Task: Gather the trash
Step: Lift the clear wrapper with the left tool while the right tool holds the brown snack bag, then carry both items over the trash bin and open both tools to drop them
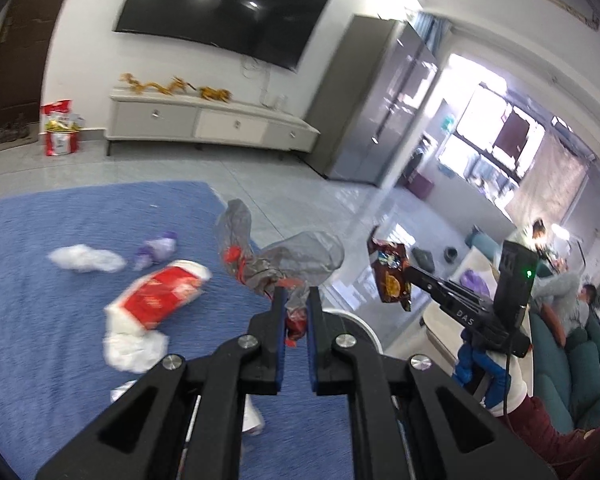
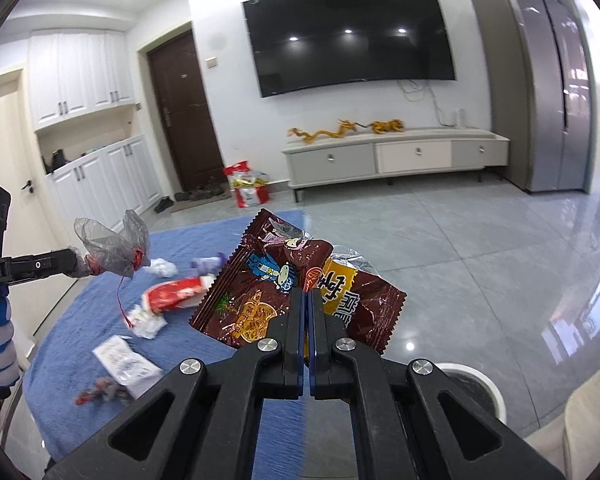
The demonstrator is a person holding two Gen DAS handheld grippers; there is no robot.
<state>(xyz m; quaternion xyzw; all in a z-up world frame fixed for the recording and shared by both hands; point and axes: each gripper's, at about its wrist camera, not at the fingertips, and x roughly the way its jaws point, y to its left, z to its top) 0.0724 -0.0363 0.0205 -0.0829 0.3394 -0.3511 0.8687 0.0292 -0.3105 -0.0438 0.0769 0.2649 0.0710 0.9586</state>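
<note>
In the left wrist view, starting at the left of the frame, the blue rug [image 1: 40, 280] carries loose litter: a white crumpled plastic wad [image 1: 86, 259], a small purple-and-white scrap [image 1: 158, 249], and below them a red-and-white packet [image 1: 158, 298] with crumpled white plastic at its lower end. At lower centre the left gripper [image 1: 296, 300] is clamped on the grey film bag [image 1: 284, 260], which rises limp above the jaws with red trim showing. Toward the right, the right gripper [image 1: 410, 276] grips the brown snack wrapper [image 1: 392, 276] in the air above the floor. A white round rim, possibly a bin [image 1: 360, 320], shows just behind the left jaws.

In the right wrist view, the same grey bag hangs at left, a red string trailing down. The rug litter lies centre-left, plus a flat white sachet [image 2: 126, 362] and a small dark red-and-grey scrap [image 2: 100, 394]. At centre the right jaws are pressed together on the wrapper's lower edge.

Everything here looks very light, thin and soft. The film bag will sag and flutter, so its bunched neck is the surest hold. The foil wrapper is crinkly and slick; a crimped edge seam suits it best.

Count: two pieces held, about five on the rug.
</note>
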